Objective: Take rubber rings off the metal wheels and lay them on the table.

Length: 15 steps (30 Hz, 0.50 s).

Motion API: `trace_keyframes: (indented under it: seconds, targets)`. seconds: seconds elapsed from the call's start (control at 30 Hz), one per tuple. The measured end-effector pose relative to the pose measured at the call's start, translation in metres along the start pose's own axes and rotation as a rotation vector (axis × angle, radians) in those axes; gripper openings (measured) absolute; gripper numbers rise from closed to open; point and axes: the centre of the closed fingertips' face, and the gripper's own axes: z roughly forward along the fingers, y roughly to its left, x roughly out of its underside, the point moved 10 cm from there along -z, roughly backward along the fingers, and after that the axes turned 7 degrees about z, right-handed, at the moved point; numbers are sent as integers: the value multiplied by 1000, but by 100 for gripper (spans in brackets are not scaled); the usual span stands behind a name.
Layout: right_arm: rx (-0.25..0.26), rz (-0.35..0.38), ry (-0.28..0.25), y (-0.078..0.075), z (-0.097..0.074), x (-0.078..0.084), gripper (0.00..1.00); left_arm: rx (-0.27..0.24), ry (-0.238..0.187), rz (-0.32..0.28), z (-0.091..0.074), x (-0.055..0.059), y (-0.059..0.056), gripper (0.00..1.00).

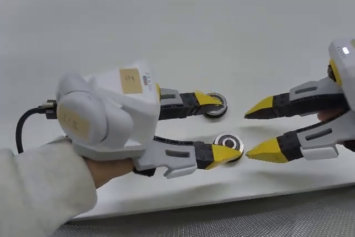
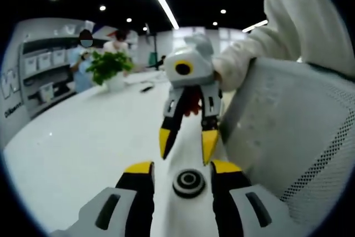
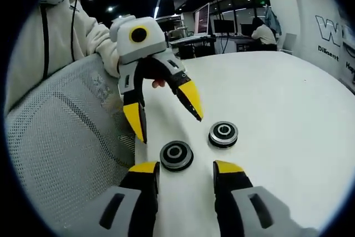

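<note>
A white surface [image 1: 138,20] lies under me, with a lit office behind it in the gripper views. Two small metal wheels lie flat close to its front edge, the one on my side. The near wheel [image 1: 228,142] sits closest to that edge and the far wheel [image 1: 216,105] is just beyond it, the two apart. Each has a dark outer band that I take to be the rubber ring [image 3: 188,156], so I judge that neither has been stripped yet.

The left tool [image 1: 229,127] has its jaws wide apart and holds nothing. From the head view, one yellow tip overlaps the far wheel and the other overlaps the near wheel. Its own view shows one wheel between the jaws, probably the near one, though I cannot say for sure. I also cannot tell whether the tips touch the surface.

The right tool [image 1: 246,135] faces it from the other side, jaws likewise apart and empty, with its tips just beside the wheels.

As I read it, this is the approach to the first wheel. Next I would pick one wheel and close the left tool on its metal body to pin it. The right tool's tip would then have to catch only the ring's edge and peel it off. The wheels are small and close together, so I would need to avoid nudging the other one.
</note>
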Motion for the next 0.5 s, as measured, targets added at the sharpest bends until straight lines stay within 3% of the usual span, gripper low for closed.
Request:
trace_keyframes:
  seconds: [0.17,0.33,0.5]
  targets:
    - [-13,-1,0,1,4,2,32,7,-3,-12,4,4,-1,35]
    - [-33,-4,5,4,8,4,30,18,20,2,9,9,-4,33]
    - [-35,-16,9,5,10,4,27,39,48,23,14,13,-8,26]
